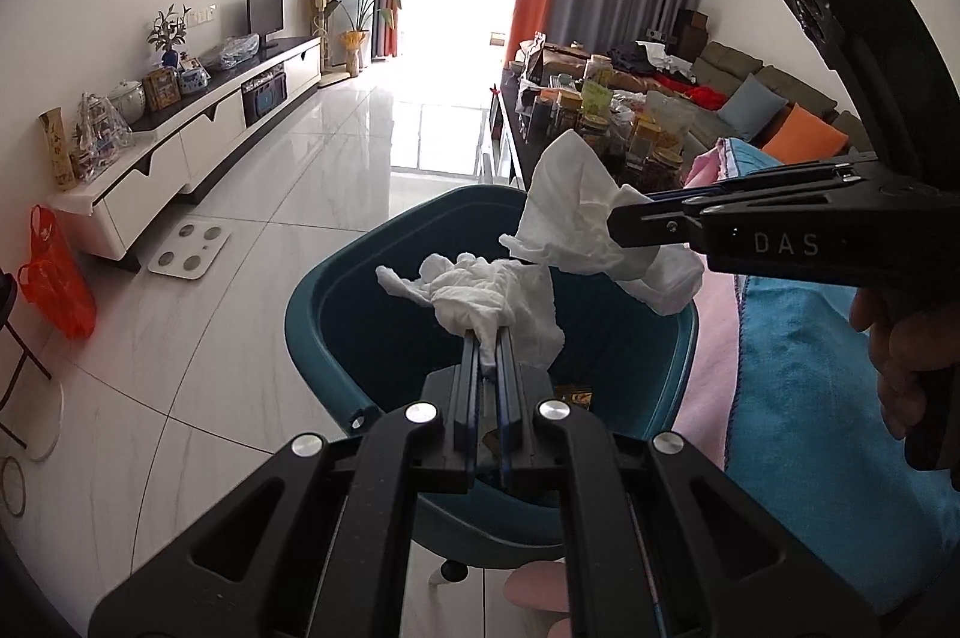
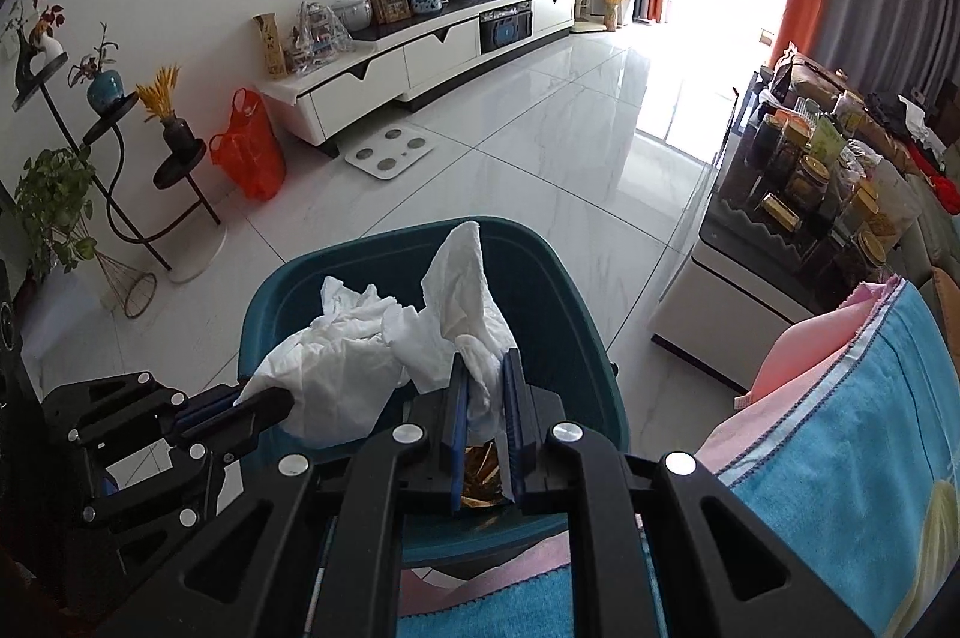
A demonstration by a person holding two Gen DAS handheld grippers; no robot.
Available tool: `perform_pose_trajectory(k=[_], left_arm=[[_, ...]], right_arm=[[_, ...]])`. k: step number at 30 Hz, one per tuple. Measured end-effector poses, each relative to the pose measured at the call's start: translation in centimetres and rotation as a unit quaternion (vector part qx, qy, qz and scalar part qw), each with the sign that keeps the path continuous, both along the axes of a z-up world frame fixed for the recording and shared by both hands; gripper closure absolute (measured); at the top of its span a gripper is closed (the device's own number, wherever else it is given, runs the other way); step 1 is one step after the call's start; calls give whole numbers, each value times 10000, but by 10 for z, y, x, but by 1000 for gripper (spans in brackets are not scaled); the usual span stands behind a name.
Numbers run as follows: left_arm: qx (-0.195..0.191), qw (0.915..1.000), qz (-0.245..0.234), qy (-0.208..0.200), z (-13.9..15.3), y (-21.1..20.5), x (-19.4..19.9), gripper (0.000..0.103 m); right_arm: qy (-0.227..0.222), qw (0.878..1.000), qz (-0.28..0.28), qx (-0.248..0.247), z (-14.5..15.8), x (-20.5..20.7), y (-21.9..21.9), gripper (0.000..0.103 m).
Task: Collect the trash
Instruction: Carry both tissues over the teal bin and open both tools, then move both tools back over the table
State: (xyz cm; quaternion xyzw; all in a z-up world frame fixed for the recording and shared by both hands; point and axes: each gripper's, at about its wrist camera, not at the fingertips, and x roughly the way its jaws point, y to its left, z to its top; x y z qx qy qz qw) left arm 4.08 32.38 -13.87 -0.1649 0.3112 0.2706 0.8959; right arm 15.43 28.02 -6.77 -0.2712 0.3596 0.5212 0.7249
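Left wrist view: two hand-held grippers, left (image 1: 489,338) and right (image 1: 618,218), each pinching one crumpled tissue over one teal bin (image 1: 312,302).

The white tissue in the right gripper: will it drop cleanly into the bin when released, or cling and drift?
The white tissue is crumpled and droops around the right gripper, so it is probably soft and very light. It may drift rather than fall straight into the teal bin. It could also snag on the fingers.
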Motion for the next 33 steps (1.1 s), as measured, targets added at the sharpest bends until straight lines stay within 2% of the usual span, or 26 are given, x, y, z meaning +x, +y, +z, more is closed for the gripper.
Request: perform_pose_trajectory(k=[6,11,12,13,15,16,19,22,27,28,30,32,33], left_arm=[[-70,9999,14,121,-13,10,8,98],[-141,9997,55,211,-26,13,20,93],[-169,9996,53,233,-27,14,20,89],[-215,9995,51,243,-29,15,20,79],[-125,9996,123,202,-28,13,21,77],[-105,9997,127,199,-26,12,20,70],[-47,9997,183,130,-18,10,20,62],[74,9996,276,39,-8,7,17,52],[234,9987,424,-185,16,2,3,30],[270,9983,468,-221,22,1,-1,24],[325,9976,499,-365,36,-4,-6,22],[408,9965,539,-494,50,-10,-17,12],[453,9957,567,-578,57,-14,-21,10]], right_arm=[[50,9995,38,-320,-13,4,17,91],[134,9990,30,-424,-19,4,21,88],[146,9990,12,-429,-20,5,21,82],[136,9991,-23,-392,-18,6,20,72],[122,9993,-43,-340,-15,7,17,71],[124,9994,-62,-311,-14,7,16,68],[94,9996,-136,-211,-10,10,11,59],[66,9997,-206,-89,-4,10,3,56],[-84,9992,-313,215,16,9,-19,50],[-120,9989,-326,301,21,7,-25,42],[-213,9979,-362,490,32,5,-39,36],[-285,9964,-406,694,42,1,-55,33],[-311,9949,-463,841,49,-1,-67,27]])
